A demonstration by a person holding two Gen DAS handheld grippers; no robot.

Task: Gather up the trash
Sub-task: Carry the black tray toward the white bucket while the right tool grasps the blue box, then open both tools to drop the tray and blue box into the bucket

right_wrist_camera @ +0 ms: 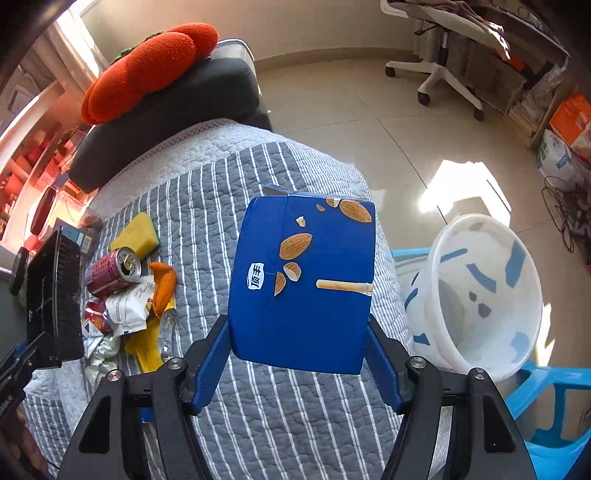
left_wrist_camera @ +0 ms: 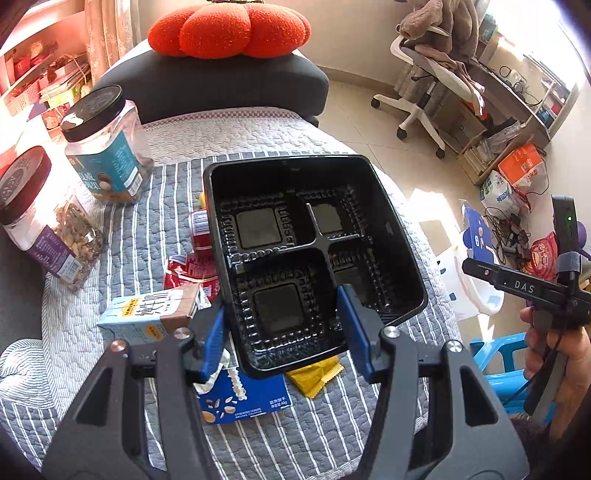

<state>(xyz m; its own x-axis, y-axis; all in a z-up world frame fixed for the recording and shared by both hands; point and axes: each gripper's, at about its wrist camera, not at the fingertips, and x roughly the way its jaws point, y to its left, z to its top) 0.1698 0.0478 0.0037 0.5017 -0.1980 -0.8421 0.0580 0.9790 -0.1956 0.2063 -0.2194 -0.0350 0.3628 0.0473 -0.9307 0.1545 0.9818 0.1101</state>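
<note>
My left gripper (left_wrist_camera: 286,325) is shut on the near edge of a black four-compartment food tray (left_wrist_camera: 314,236) and holds it tilted above the striped quilt; the tray also shows edge-on in the right wrist view (right_wrist_camera: 55,299). My right gripper (right_wrist_camera: 299,350) is shut on a blue snack box with almond pictures (right_wrist_camera: 303,280), held above the quilt's right side. A white plastic bin (right_wrist_camera: 476,295) stands on a blue stool to its right. Trash lies on the quilt: a red can (right_wrist_camera: 110,273), wrappers (right_wrist_camera: 129,310), a yellow sponge (right_wrist_camera: 135,236), a milk carton (left_wrist_camera: 147,317), a blue box (left_wrist_camera: 243,398).
Two nut jars (left_wrist_camera: 107,147) stand at the quilt's far left. A dark cushion with an orange pillow (left_wrist_camera: 229,29) lies at the far end. An office chair (left_wrist_camera: 424,92), bags and cables are on the tiled floor to the right. The blue stool (right_wrist_camera: 554,398) is beside the bed.
</note>
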